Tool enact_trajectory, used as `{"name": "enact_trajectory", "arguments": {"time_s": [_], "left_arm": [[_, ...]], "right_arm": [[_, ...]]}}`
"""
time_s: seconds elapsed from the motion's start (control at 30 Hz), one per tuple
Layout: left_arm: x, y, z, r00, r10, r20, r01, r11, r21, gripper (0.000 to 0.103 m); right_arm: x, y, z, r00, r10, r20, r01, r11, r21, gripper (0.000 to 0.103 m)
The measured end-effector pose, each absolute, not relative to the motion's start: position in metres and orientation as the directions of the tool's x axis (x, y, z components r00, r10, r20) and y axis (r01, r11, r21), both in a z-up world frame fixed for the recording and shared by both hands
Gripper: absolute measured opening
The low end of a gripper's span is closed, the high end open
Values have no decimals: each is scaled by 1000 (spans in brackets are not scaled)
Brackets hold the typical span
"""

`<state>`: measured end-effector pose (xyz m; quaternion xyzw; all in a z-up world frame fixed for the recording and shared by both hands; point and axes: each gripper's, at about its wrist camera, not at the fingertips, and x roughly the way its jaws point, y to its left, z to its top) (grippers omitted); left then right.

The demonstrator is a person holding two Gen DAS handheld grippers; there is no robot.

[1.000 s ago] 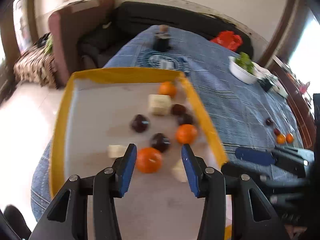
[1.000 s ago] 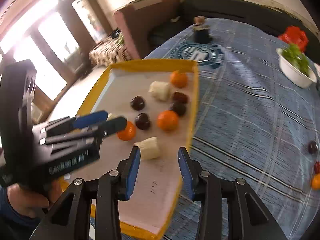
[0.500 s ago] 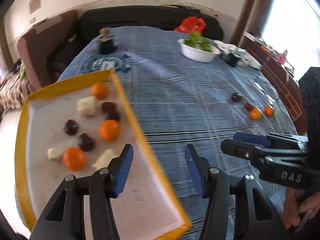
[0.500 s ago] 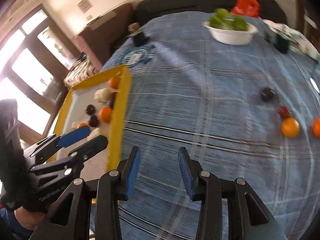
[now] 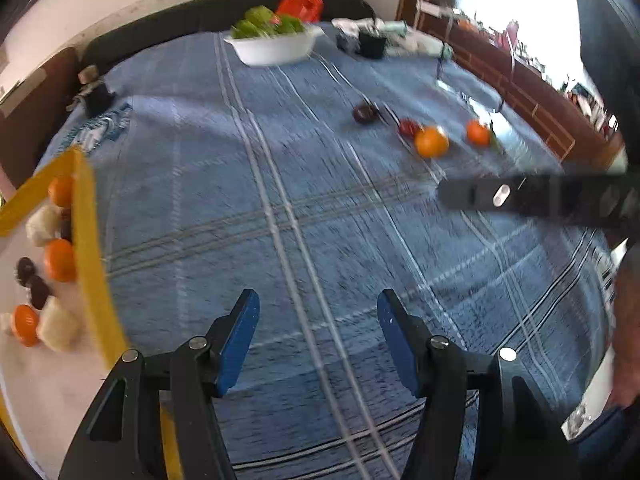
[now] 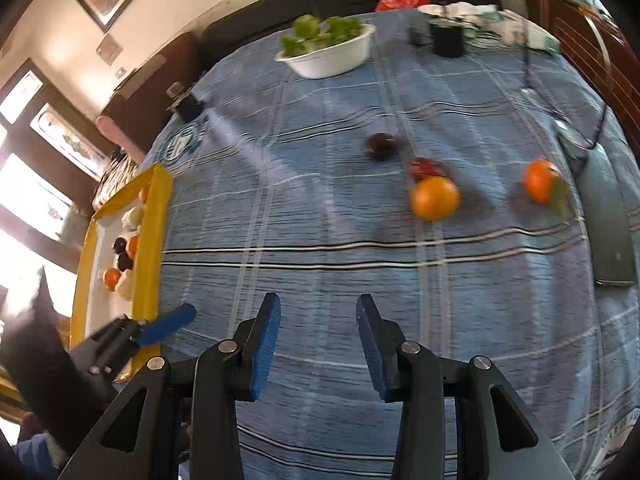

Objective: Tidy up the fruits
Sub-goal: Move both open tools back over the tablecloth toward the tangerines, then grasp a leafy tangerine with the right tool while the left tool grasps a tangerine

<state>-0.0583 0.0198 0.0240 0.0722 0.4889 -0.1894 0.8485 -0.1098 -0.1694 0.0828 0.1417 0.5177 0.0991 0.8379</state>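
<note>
Jaws of the left gripper (image 5: 318, 334) are being opened on nothing; the right gripper (image 6: 318, 344) is held part-open, empty, above the blue tablecloth (image 6: 320, 240).

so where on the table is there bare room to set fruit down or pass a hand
The widest bare cloth runs between the yellow tray and the loose fruit, from the white bowl down to both grippers. It is crowded around the dark plum, red fruit and two oranges, and inside the tray.
</note>
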Motion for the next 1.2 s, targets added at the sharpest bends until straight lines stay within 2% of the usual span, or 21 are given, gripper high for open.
{"name": "enact_trajectory", "arguments": {"time_s": [0.07, 0.27, 0.5, 0.77, 1.1, 1.2], "left_arm": [[-60, 13, 14, 435, -243, -867, 389, 919, -62, 61], [-67, 0, 7, 516, -203, -832, 391, 920, 18, 78], [-64, 3, 4, 508, -184, -842, 358, 934, 12, 91], [-61, 4, 3, 504, -180, -845, 350, 937, 9, 95], [-62, 4, 3, 504, -179, -845, 348, 937, 9, 95], [-61, 4, 3, 504, -179, -845, 348, 938, 9, 96]], "right_arm": [[-112, -182, 84, 453, 301, -839, -2, 942, 336, 44], [-116, -223, 86, 480, 263, -837, 64, 941, 332, 46], [-109, -278, 96, 532, 189, -826, 163, 934, 318, 48], [-73, -306, 91, 538, 83, -839, 163, 966, 201, 52], [-28, -299, 63, 483, 32, -875, 110, 989, 97, 52], [-24, -299, 51, 456, 37, -889, 124, 987, 105, 46]]}}
